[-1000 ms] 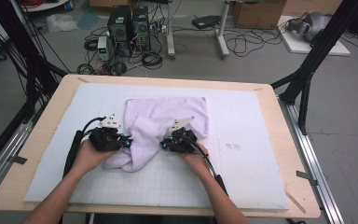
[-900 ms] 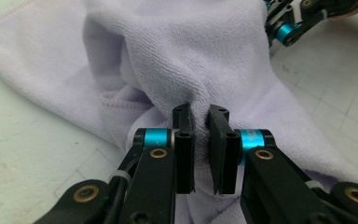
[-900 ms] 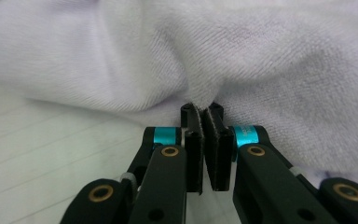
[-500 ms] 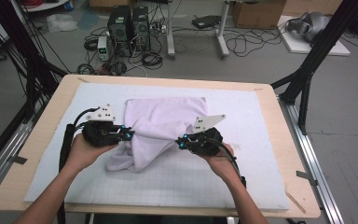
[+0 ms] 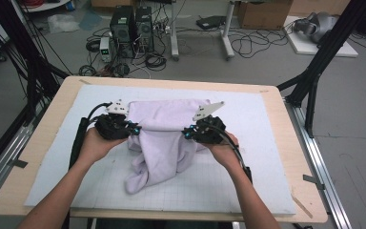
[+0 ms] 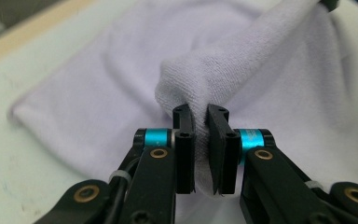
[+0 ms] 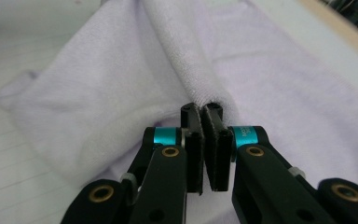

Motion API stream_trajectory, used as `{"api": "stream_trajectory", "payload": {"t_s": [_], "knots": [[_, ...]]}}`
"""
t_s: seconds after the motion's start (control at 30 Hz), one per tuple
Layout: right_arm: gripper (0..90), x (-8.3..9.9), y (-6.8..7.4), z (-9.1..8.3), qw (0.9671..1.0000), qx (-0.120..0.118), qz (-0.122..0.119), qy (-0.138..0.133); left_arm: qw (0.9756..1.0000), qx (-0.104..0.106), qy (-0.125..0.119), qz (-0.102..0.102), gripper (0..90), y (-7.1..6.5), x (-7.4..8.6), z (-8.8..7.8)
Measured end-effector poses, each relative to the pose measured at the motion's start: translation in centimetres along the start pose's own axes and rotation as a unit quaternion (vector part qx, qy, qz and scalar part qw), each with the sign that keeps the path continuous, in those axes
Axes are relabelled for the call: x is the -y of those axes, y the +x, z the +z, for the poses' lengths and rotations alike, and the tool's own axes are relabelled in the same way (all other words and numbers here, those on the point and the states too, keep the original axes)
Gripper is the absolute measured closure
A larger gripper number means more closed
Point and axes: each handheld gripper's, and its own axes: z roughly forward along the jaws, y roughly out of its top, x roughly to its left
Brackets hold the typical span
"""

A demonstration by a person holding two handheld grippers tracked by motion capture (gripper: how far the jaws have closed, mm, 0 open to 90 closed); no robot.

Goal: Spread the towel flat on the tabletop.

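Pale lilac towel (image 5: 162,138), soft and rumpled, mid-frame; left gripper (image 5: 134,128) and right gripper (image 5: 187,133) each pinch its edge, cloth sagging between them.

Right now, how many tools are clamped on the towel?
2. The left tool pinches the towel at its left side, and the right tool pinches it at its right side. Both are shut on cloth, holding the towel's near part up off the mat.
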Motion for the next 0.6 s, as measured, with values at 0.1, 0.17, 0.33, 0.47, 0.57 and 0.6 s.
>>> {"api": "stream_trajectory", "payload": {"t_s": [0.1, 0.17, 0.33, 0.47, 0.57, 0.6], "knots": [[84.7, 0.5, -1.0, 2.4, 0.9997, -0.007, 0.016, 0.019, 0.9995, 0.007, 0.027, -0.015, 80.3, 1.1, 0.7, 1.8], [76.8, 0.8, -1.4, 2.8, 0.9995, -0.005, 0.025, 0.019, 0.9995, 0.011, 0.023, -0.018, 76.7, 1.4, 0.7, 1.8], [66.3, 1.5, -1.0, 0.3, 0.9991, 0.002, 0.038, -0.017, 0.9997, 0.018, -0.009, -0.010, 59.3, 1.1, 0.8, -0.7], [63.3, 2.7, 0.7, -1.4, 0.9991, -0.003, 0.034, -0.027, 0.9991, 0.018, -0.038, 0.004, 55.4, 0.0, 1.7, -2.8], [59.9, 3.9, 2.4, -1.6, 0.9988, -0.017, 0.031, -0.034, 0.9983, 0.036, -0.046, 0.006, 55.8, -1.1, 3.1, -2.8], [57.3, 4.3, 3.0, -1.4, 0.9991, -0.020, 0.030, -0.025, 0.9980, 0.043, -0.046, 0.007, 56.6, -1.4, 3.6, -2.5]]}}
